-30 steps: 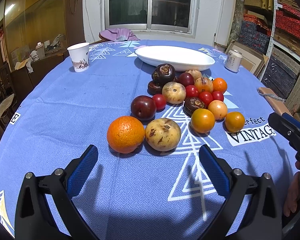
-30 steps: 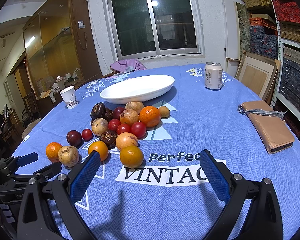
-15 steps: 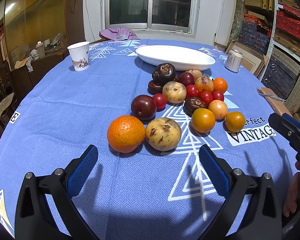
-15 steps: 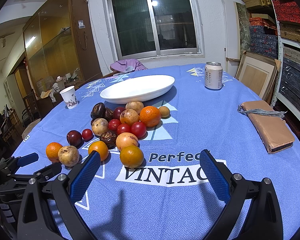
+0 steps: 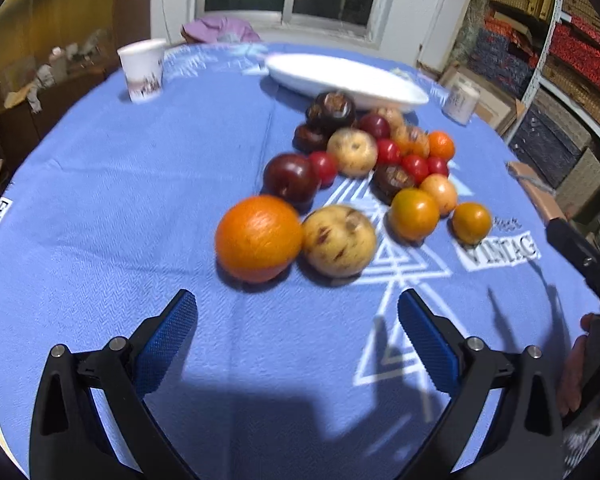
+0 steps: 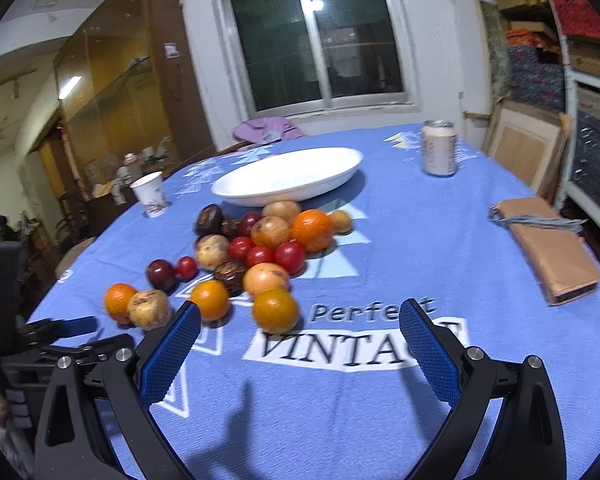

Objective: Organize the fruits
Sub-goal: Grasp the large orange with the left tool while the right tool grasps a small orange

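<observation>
Only the right wrist view shows the brown pouch (image 6: 548,246) right of the white dish (image 6: 288,178); both grippers' fingers (image 5: 168,342) (image 6: 428,354) gape empty.

both wrist views low, sharing fruits (image 5: 364,168)

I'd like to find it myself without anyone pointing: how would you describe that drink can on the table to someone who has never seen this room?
Start at the big white oval dish in the middle of the blue tablecloth, just behind the pile of fruit. Look to the dish's right, towards the shelves: the can stands upright there on its own. It is the only metal cylinder; the other drinking vessel, a white paper cup, stands on the dish's opposite side.
</observation>
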The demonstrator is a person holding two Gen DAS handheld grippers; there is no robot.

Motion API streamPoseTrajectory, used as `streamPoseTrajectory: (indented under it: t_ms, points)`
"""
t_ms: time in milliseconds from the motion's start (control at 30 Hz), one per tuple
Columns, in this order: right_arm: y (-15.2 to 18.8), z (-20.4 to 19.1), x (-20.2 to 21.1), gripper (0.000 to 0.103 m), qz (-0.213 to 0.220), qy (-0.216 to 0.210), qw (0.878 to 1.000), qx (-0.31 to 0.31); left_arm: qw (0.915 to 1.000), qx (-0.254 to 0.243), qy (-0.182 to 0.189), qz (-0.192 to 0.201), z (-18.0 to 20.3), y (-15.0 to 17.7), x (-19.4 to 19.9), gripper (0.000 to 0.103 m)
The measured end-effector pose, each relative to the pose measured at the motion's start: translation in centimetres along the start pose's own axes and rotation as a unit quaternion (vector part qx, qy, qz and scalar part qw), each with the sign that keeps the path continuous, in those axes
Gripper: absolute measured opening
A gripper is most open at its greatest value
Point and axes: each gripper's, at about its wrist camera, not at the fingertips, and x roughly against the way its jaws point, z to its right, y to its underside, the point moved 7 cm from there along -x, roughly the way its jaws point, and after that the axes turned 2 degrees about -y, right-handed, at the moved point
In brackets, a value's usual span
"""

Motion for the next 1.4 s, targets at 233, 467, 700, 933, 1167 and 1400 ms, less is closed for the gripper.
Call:
streamPoseTrajectory:
  t_ms: [233,467,700,933,1167,1400]
  points:
    - [0.3,-0.8,-0.3,0.100,-0.015,-0.094,0.995,-0.017,0.9975,-0.047,-0.050,-0.018,-2.5,-1.9,-1.1,0.099]
    - [1.3,0.8,-1.8,0.100,-0.073,-0.133,0.984,-0.096,0.9942,-0.078,-0.074,-0.001,-2.9,-4.5,-2.0,0.099]
    - [1.4,0.2,-1.8,0.099,-0.079,-0.148,0.982,-0.086,0.9971,-0.073,-0.014,-0.017,-2.4,-5.1,-3.9,0.050]
    - [1.4,-0.9,-3.6,0.075,-0.136,-0.130,0.981,-0.046,0.9959,-0.086,-0.008,-0.026,-1.6,-4.9,-4.5,0.050]
    - [0.8,-1.1,-6.7,0.044,-0.177,-0.061,0.982,0.025,0.9919,-0.117,0.022,-0.045,-0.1,-4.4,-5.0,0.089]
    - [0.8,-0.6,-7.5,0.039,-0.181,-0.075,0.980,0.027,0.9961,-0.082,0.021,-0.024,-1.2,-4.9,-4.5,0.057]
